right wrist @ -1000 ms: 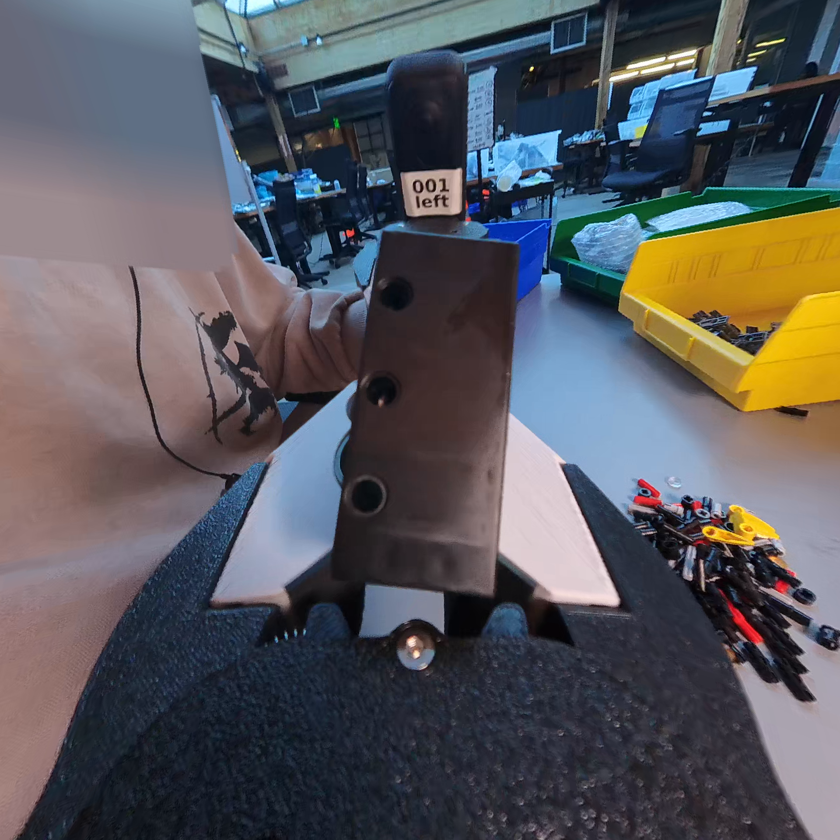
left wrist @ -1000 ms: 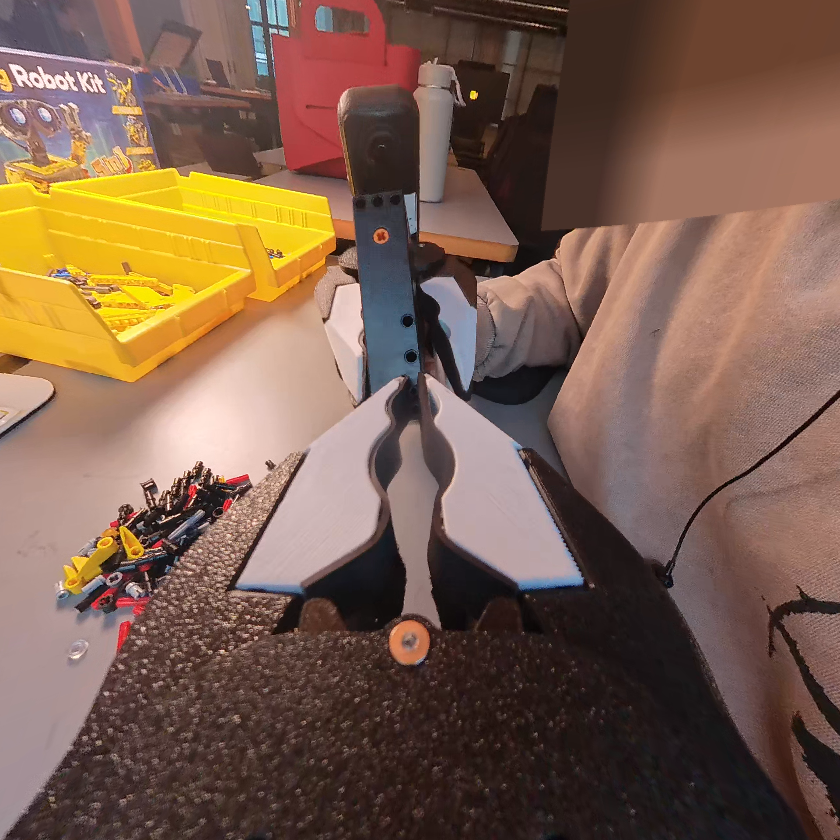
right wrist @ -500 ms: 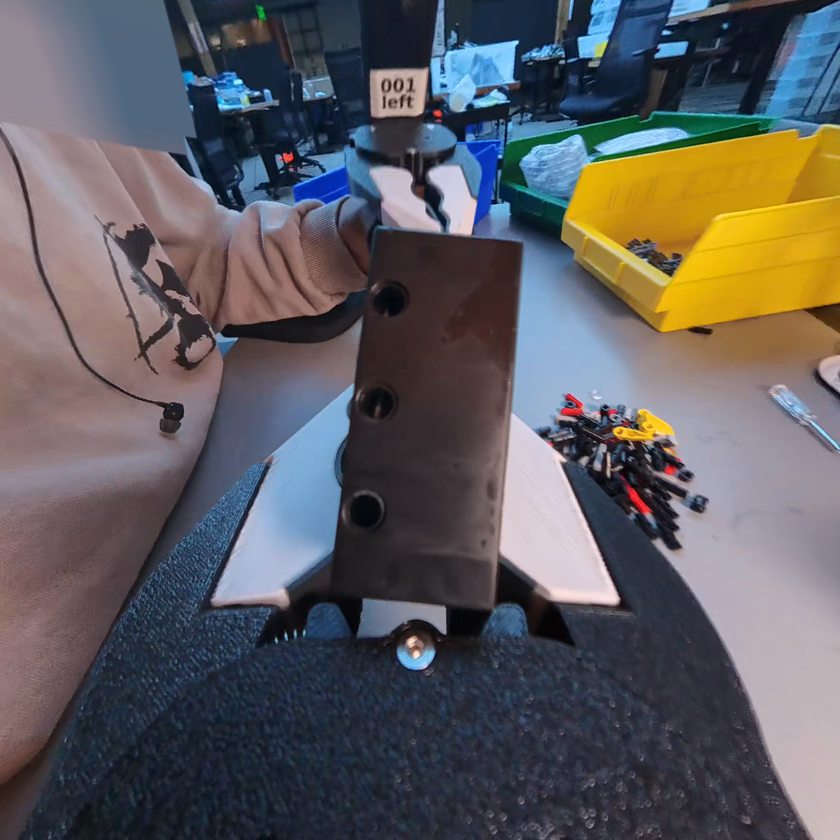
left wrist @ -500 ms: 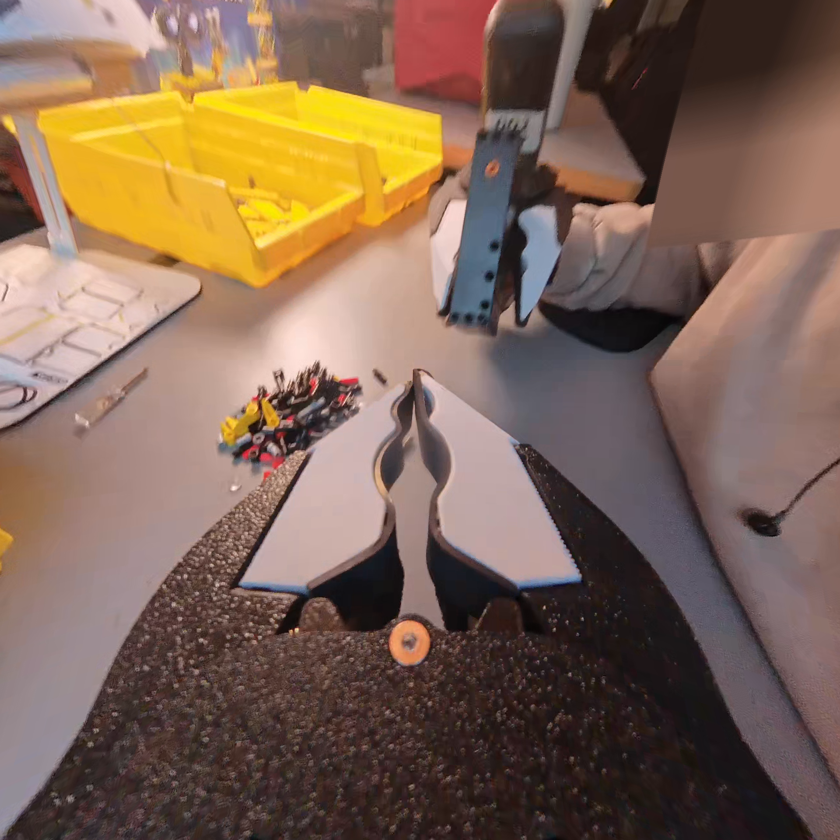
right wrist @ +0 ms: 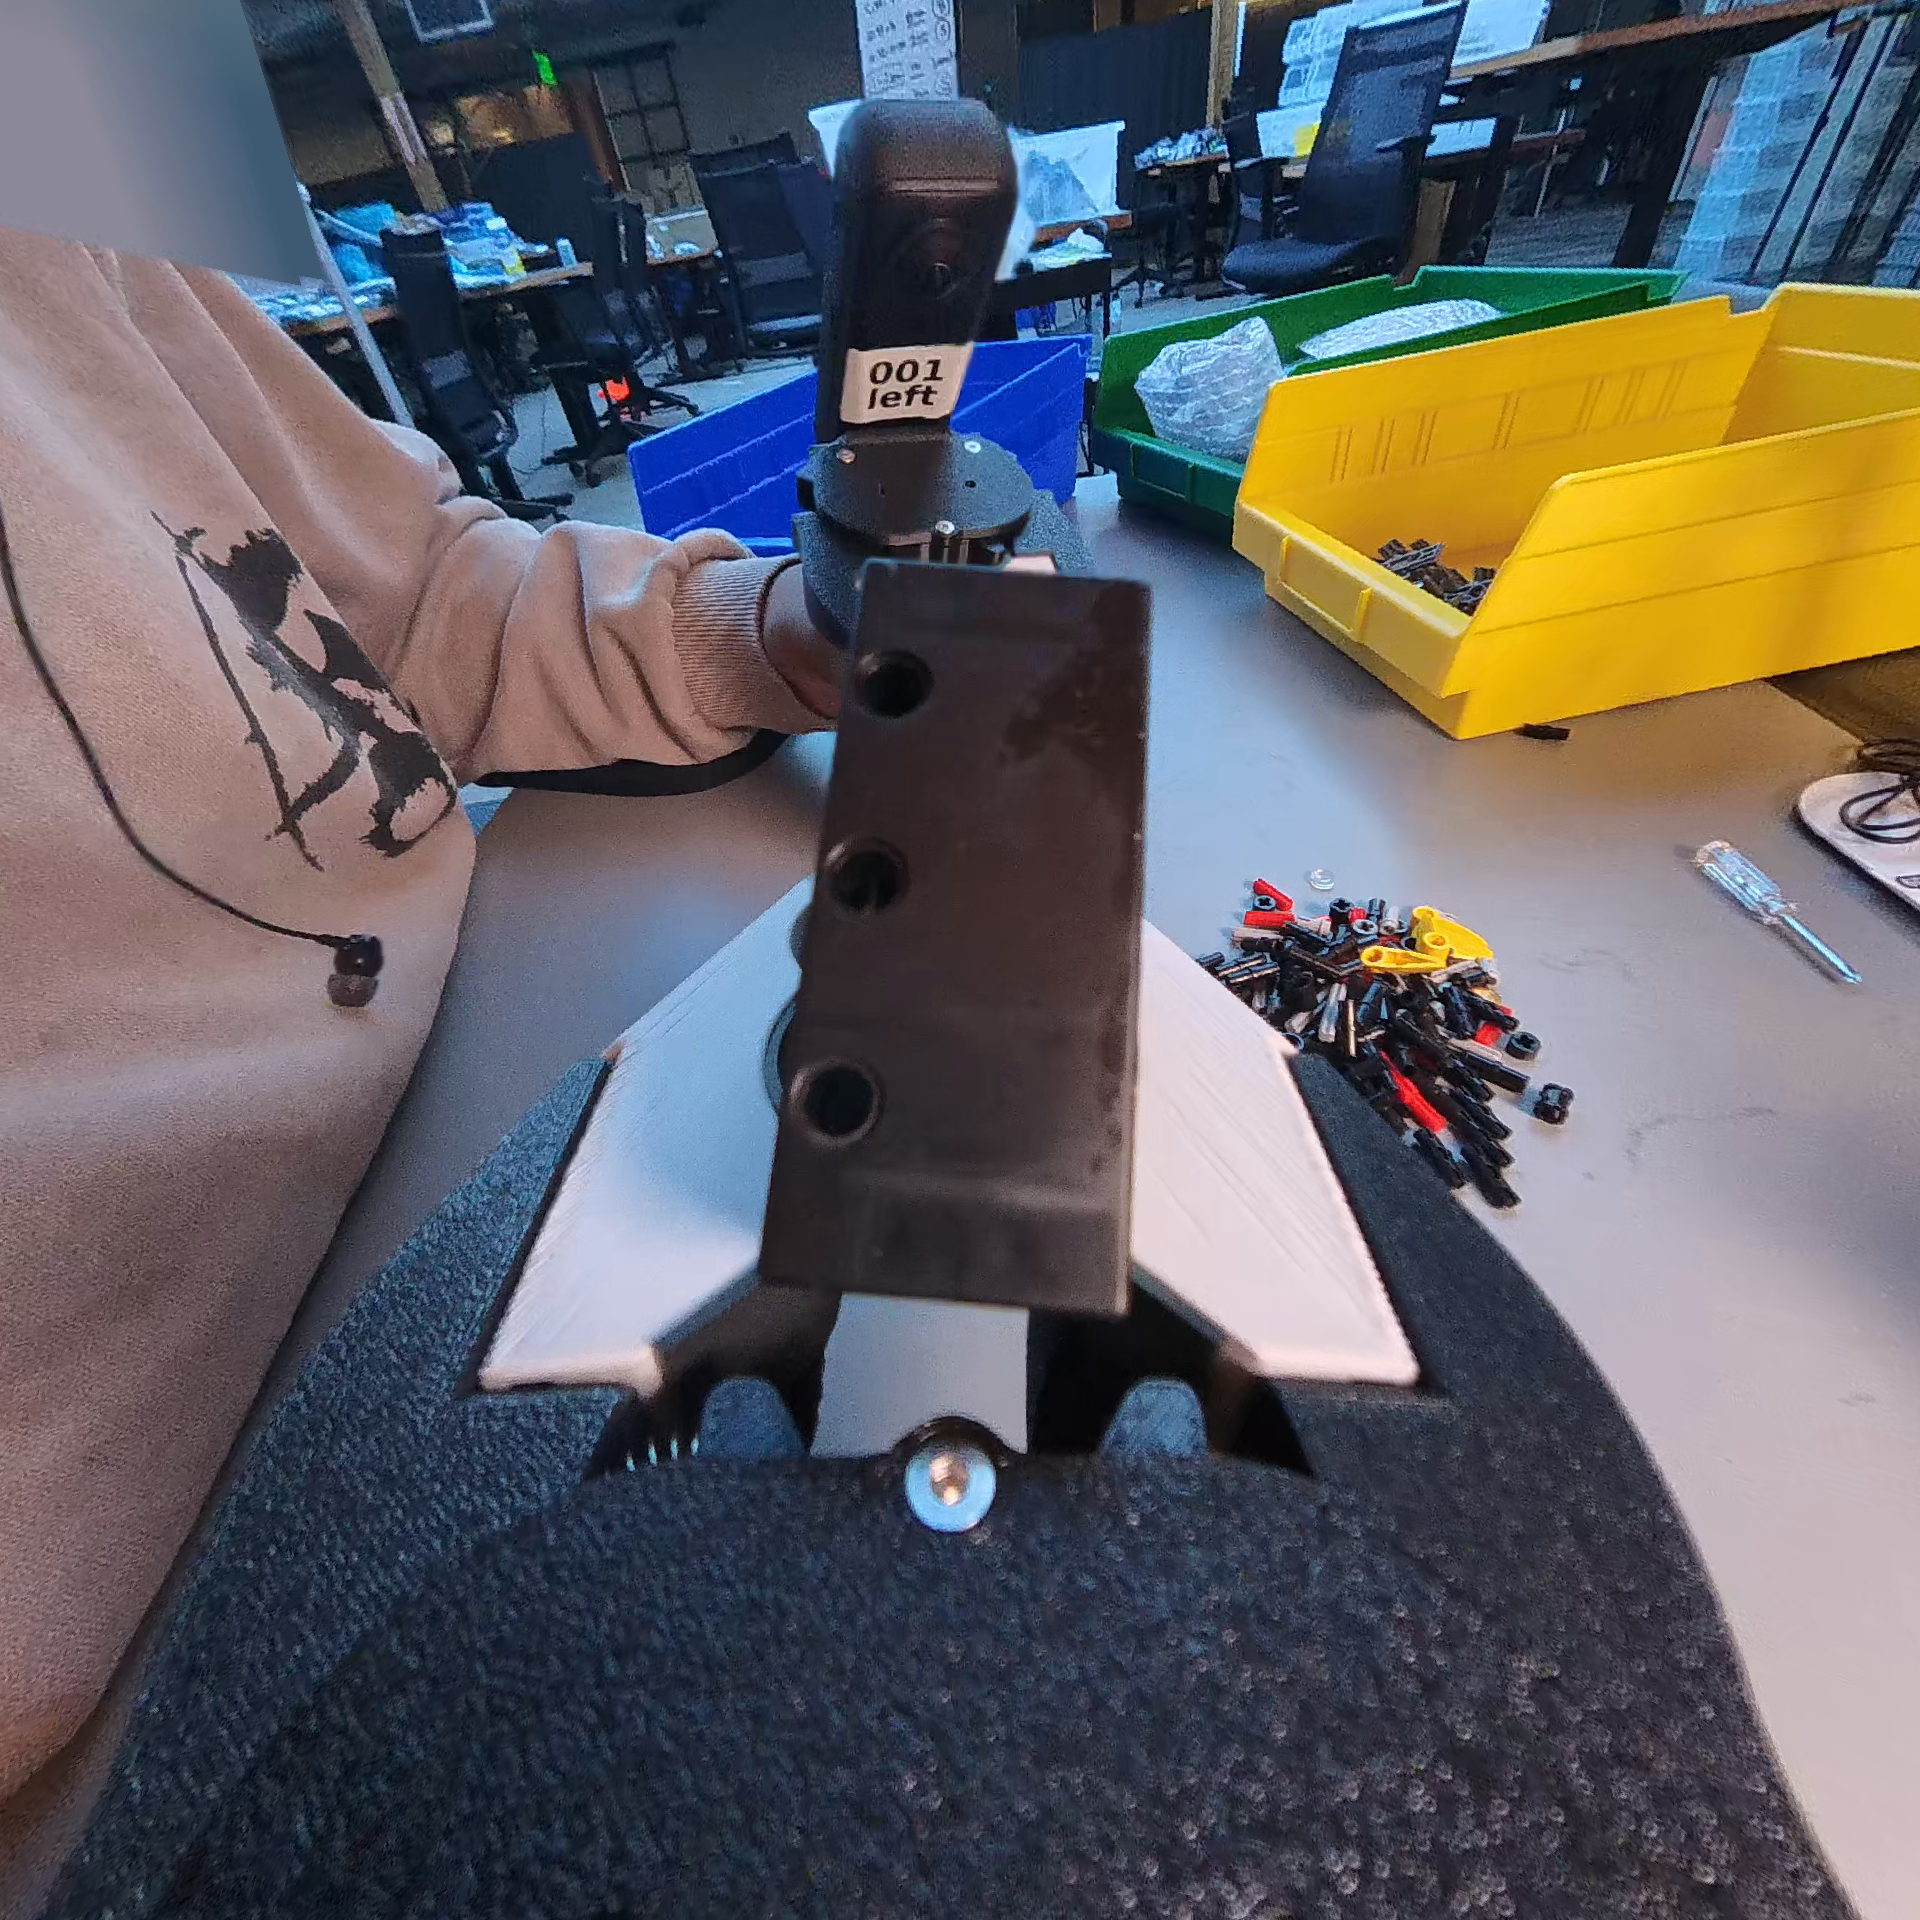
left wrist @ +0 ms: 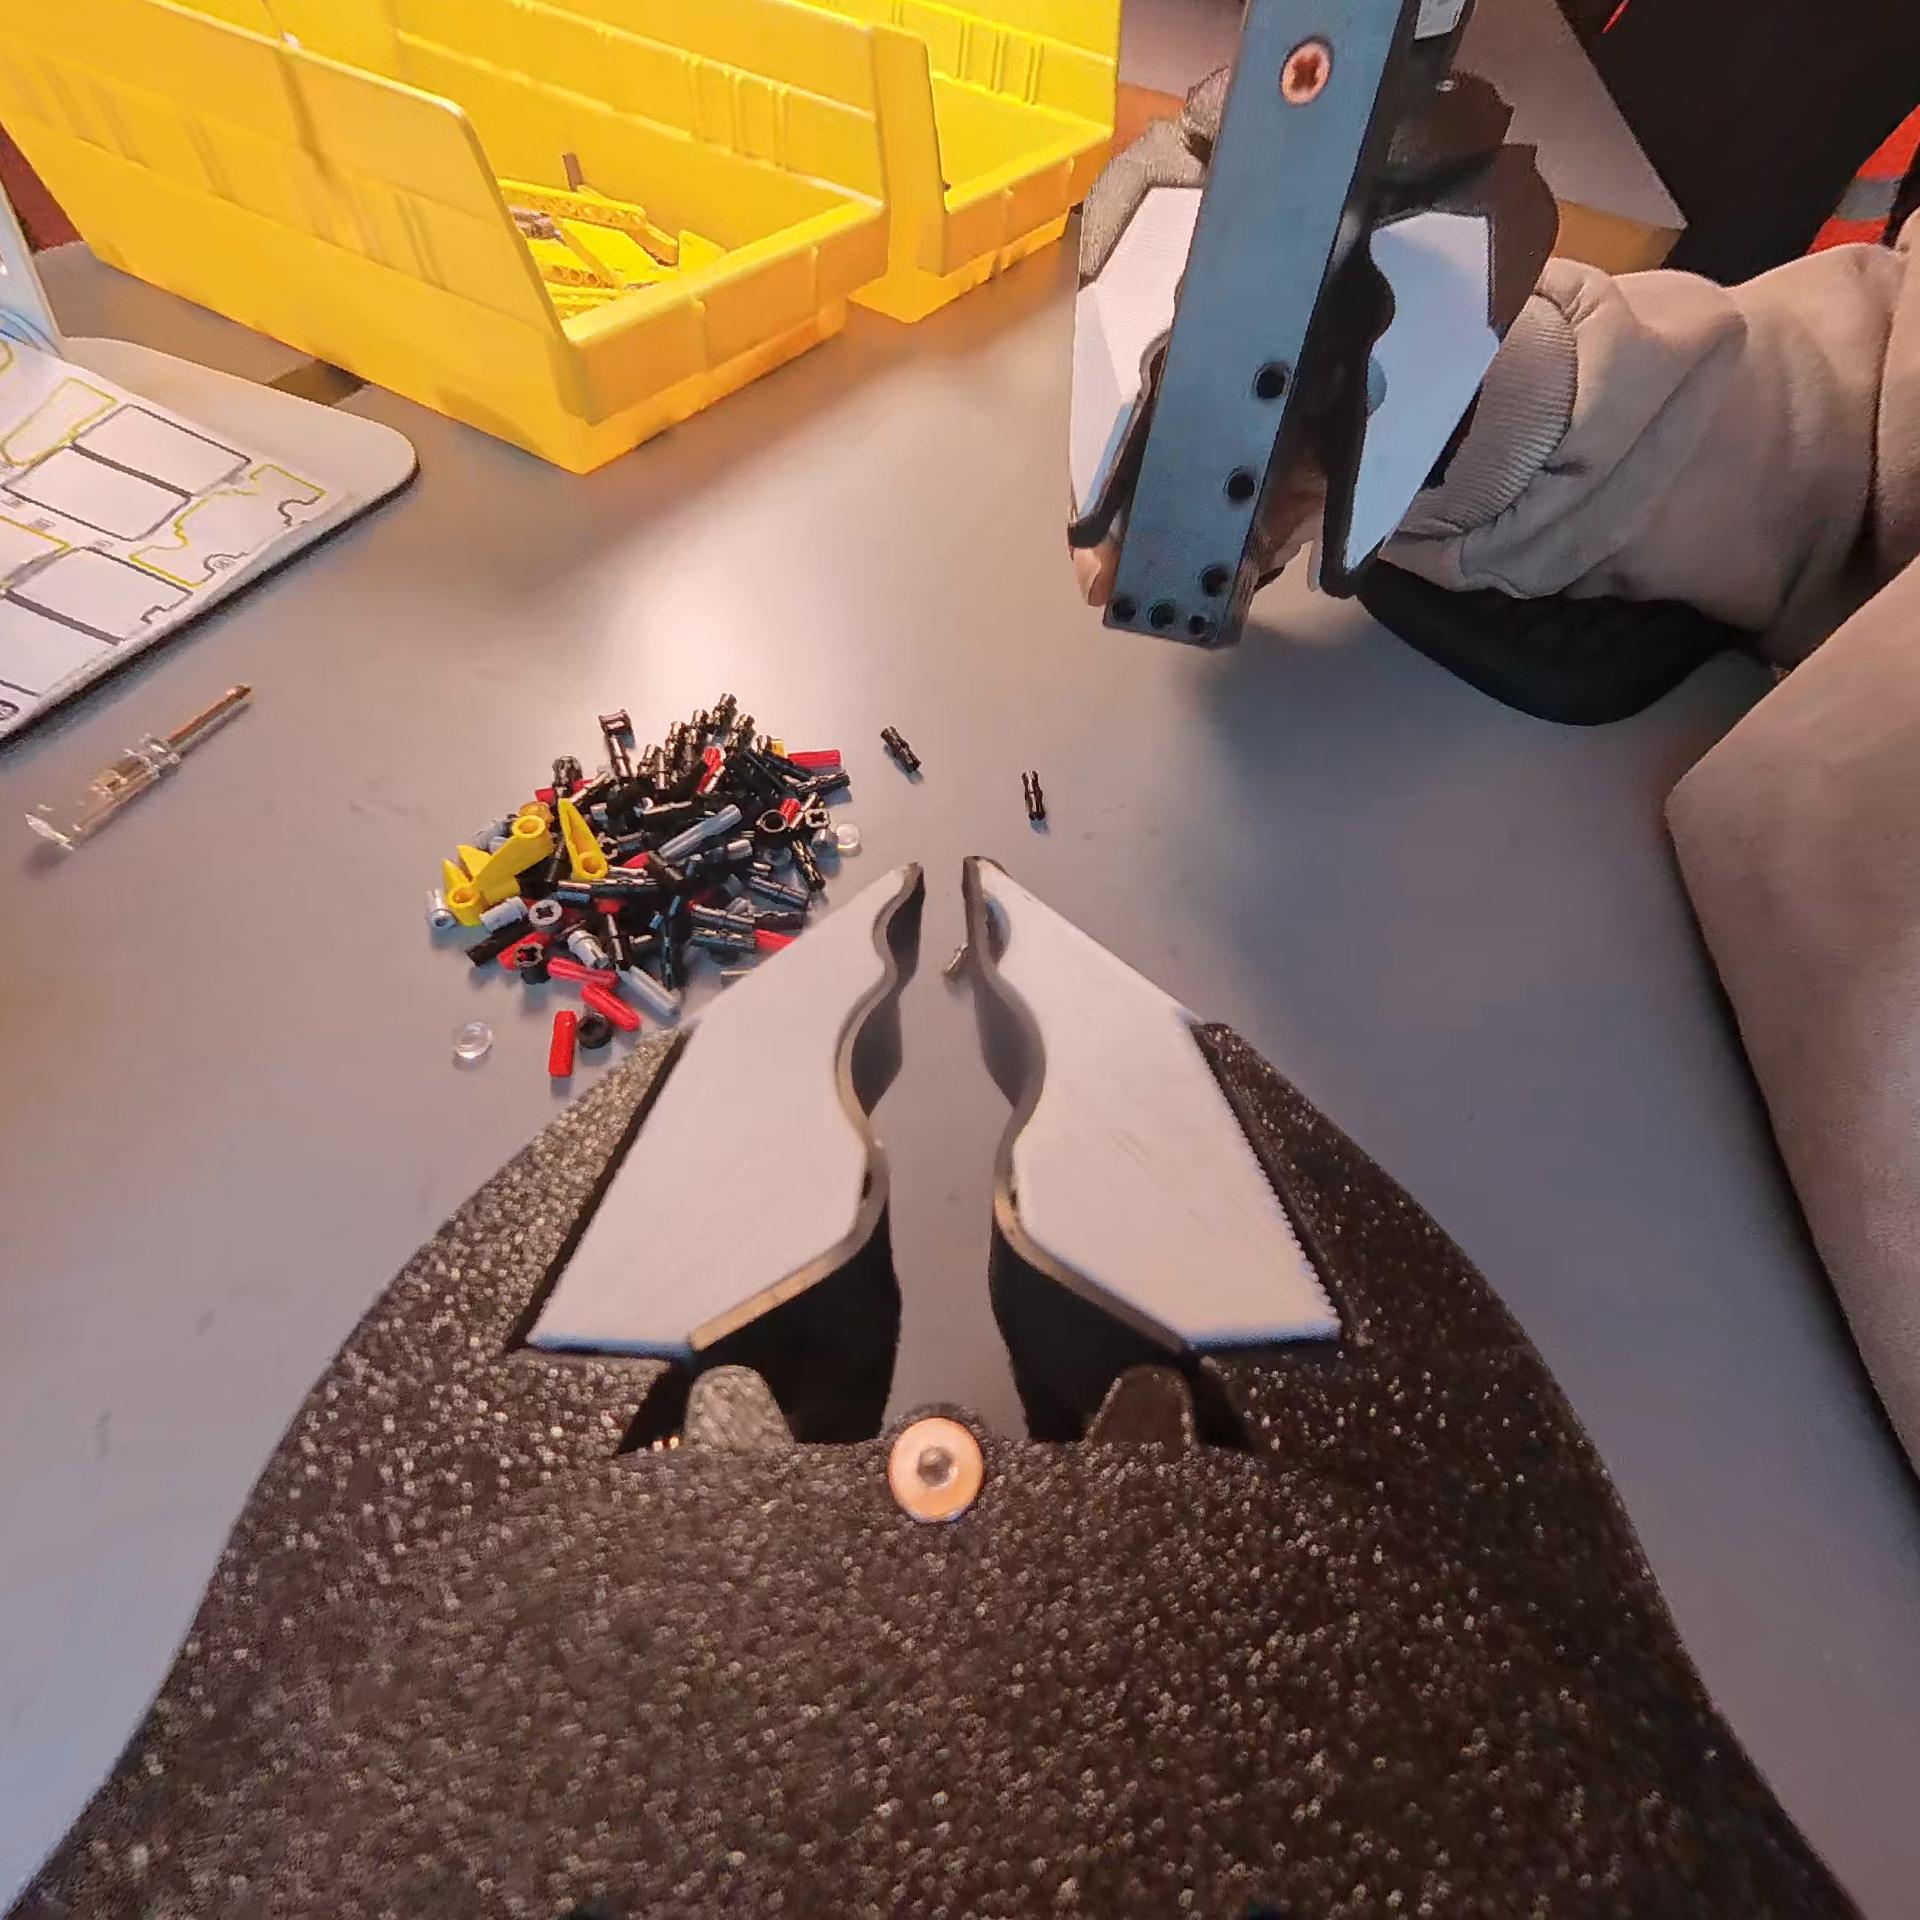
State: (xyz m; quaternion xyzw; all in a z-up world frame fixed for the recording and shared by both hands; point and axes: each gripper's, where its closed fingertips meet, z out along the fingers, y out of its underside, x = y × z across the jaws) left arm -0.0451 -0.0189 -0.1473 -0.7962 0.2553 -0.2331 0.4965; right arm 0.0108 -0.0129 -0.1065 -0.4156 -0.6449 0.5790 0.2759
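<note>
L tongs point(left wrist: 943, 878) ajar, nr parts pile point(left wrist: 649, 878)

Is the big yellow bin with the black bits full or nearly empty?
Nearly empty. The yellow bin holds only a small clump of black pieces near its front.

Grey table point(right wrist: 1299, 790) surface. Behind it: office chairs point(right wrist: 1340, 177) at long desks point(right wrist: 1621, 52). Dim workshop hall.
</note>
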